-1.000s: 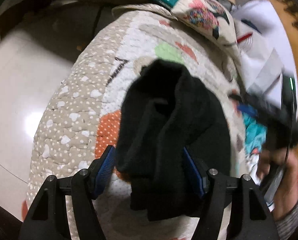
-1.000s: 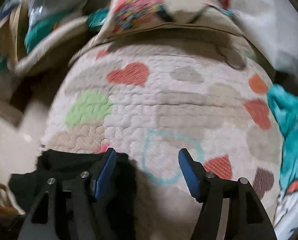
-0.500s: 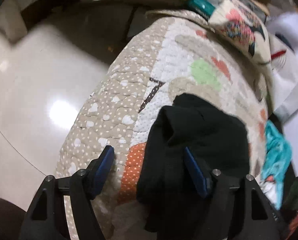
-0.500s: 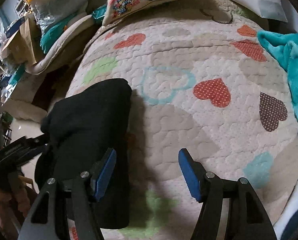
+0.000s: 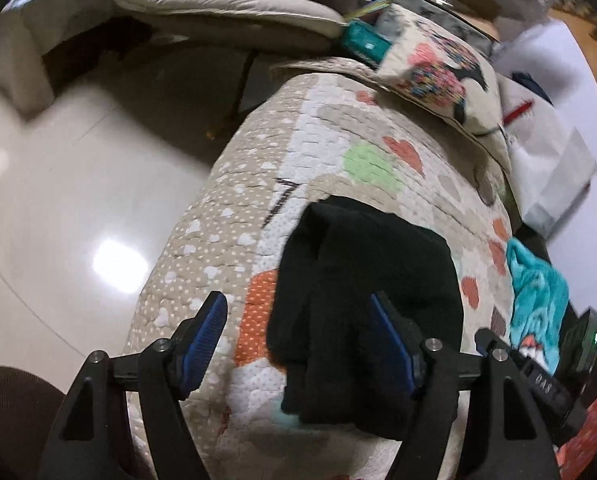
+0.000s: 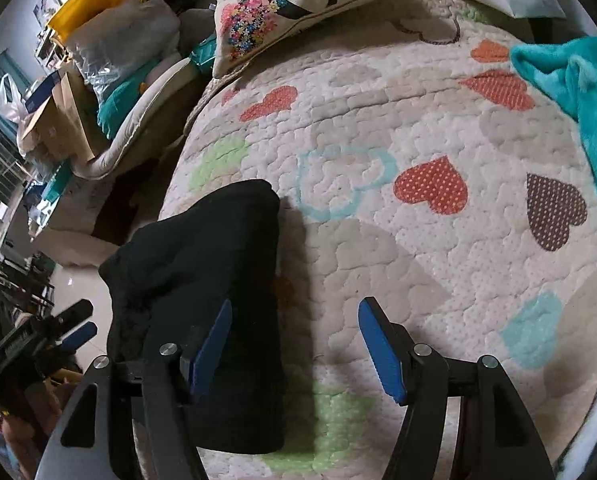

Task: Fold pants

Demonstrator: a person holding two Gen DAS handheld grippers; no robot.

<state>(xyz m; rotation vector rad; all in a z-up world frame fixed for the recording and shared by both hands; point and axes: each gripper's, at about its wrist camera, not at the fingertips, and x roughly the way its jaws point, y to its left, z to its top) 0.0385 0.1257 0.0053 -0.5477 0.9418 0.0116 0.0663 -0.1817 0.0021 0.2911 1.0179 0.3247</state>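
The black pants [image 5: 362, 288] lie folded in a thick bundle on the heart-patterned quilt [image 5: 338, 152], near its left edge. They also show in the right wrist view [image 6: 202, 272]. My left gripper [image 5: 302, 340] is open above the near end of the bundle, holding nothing. My right gripper [image 6: 298, 352] is open above the quilt [image 6: 398, 120], its left finger over the right side of the pants. The left gripper also shows at the far left of the right wrist view [image 6: 70, 328].
A flowered pillow [image 6: 282, 12] lies at the quilt's far end. A teal fleece cloth [image 6: 578, 92] lies at the right edge. Bags, boxes and a cushion [image 6: 98, 80] crowd the far left. Shiny floor [image 5: 78, 220] lies beyond the quilt's left edge.
The left gripper let go of the pants and drew back. The right gripper rose and pulled back. The pants now rest on the quilt.
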